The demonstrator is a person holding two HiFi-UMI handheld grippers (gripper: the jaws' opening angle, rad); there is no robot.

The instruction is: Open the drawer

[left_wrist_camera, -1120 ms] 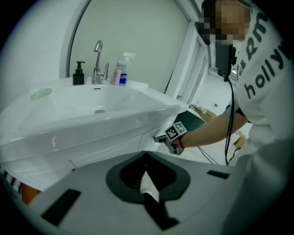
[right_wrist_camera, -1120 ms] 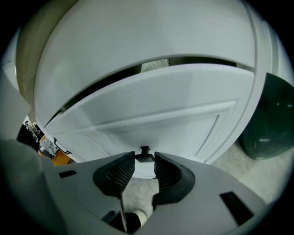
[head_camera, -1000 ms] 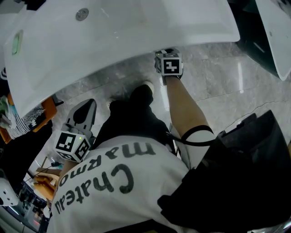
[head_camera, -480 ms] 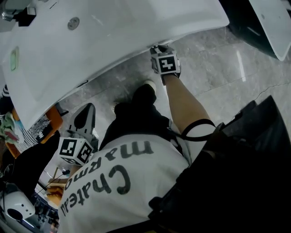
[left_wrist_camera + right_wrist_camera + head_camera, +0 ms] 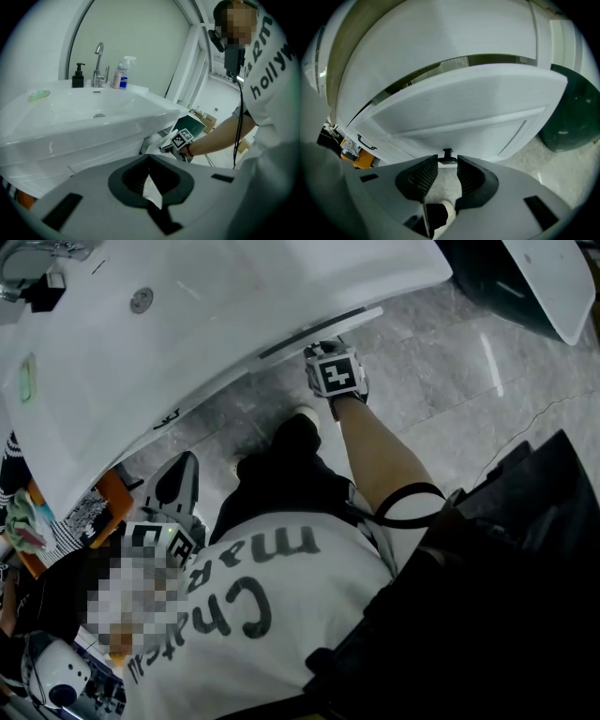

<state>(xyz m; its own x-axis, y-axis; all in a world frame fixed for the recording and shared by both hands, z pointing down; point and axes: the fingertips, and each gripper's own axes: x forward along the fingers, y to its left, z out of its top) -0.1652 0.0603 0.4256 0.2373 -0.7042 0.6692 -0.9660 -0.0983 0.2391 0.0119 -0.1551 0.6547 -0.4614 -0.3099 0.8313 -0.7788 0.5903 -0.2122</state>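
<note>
Right gripper [image 5: 447, 164]: jaws narrow, clamped on the small black metal handle [image 5: 447, 153] of the white flat-panel drawer front [image 5: 459, 112]. Drawer sits directly under the white ceramic sink basin [image 5: 234, 296], out a little, dark gap along its top edge. Left gripper [image 5: 150, 159]: jaws together, nothing held, well apart from the drawer at the person's left side. Chrome faucet [image 5: 98, 65], black pump bottle [image 5: 78, 76] and clear spray bottle [image 5: 121, 74] stand on the basin's back rim. Dark green round bin [image 5: 572, 112] beside the drawer on grey marble floor [image 5: 450, 399].

shirt back [image 5: 281, 615], print reading "marm" and "Cha", partly hidden; shirt front [image 5: 274, 117], "holly", cut off
</note>
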